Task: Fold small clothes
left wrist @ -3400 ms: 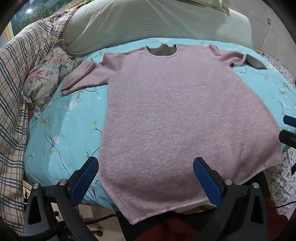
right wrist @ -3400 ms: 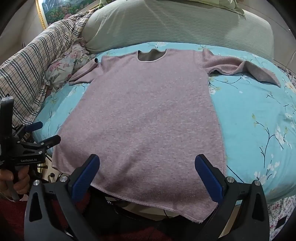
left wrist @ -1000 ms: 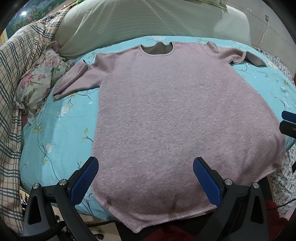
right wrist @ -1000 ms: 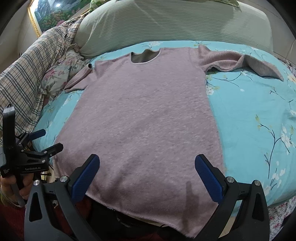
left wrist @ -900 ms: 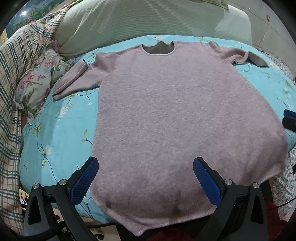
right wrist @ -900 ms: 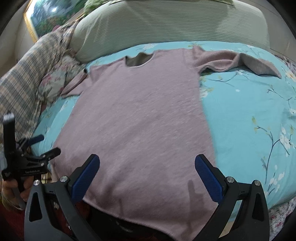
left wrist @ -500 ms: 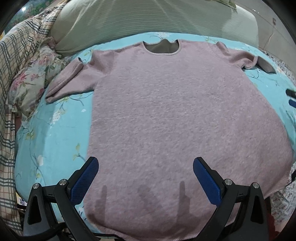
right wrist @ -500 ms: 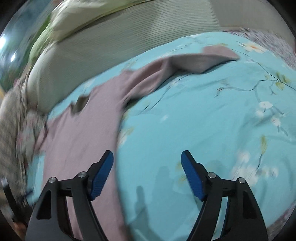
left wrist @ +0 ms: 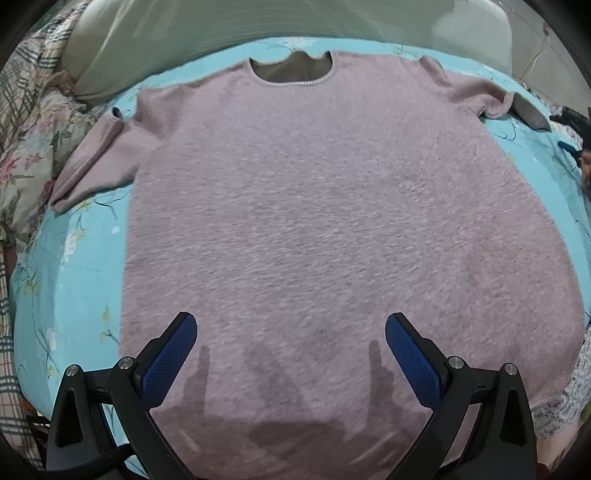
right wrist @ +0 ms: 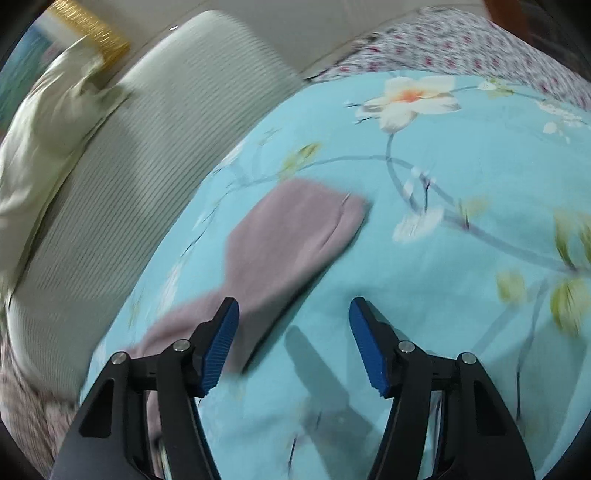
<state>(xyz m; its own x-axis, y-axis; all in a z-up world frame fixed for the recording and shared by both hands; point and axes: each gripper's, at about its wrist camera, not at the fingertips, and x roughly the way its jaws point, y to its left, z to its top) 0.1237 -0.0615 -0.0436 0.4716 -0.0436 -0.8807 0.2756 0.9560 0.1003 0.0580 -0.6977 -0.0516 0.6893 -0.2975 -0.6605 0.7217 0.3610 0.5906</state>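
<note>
A pink knit sweater (left wrist: 325, 221) lies flat and face up on the blue floral bedsheet (left wrist: 70, 266), neckline at the far side, both sleeves spread out. My left gripper (left wrist: 290, 354) is open and empty, low over the sweater's lower body near the hem. My right gripper (right wrist: 293, 339) is open and empty, just above the sheet beside the sweater's right sleeve (right wrist: 291, 232); the left finger is at the sleeve's near edge. The right gripper also shows at the far right edge of the left wrist view (left wrist: 574, 122).
A long grey-green striped bolster (left wrist: 229, 33) lies along the bed's far side, with a pale green pillow (right wrist: 48, 122) on it. A floral pillow (left wrist: 26, 155) and plaid blanket (left wrist: 22, 62) lie at the left. A pink-dotted cloth (right wrist: 443, 40) covers the far right.
My right gripper swung right and forward from the hem to the right sleeve and narrowed its opening. My left gripper moved forward and lower over the sweater's body.
</note>
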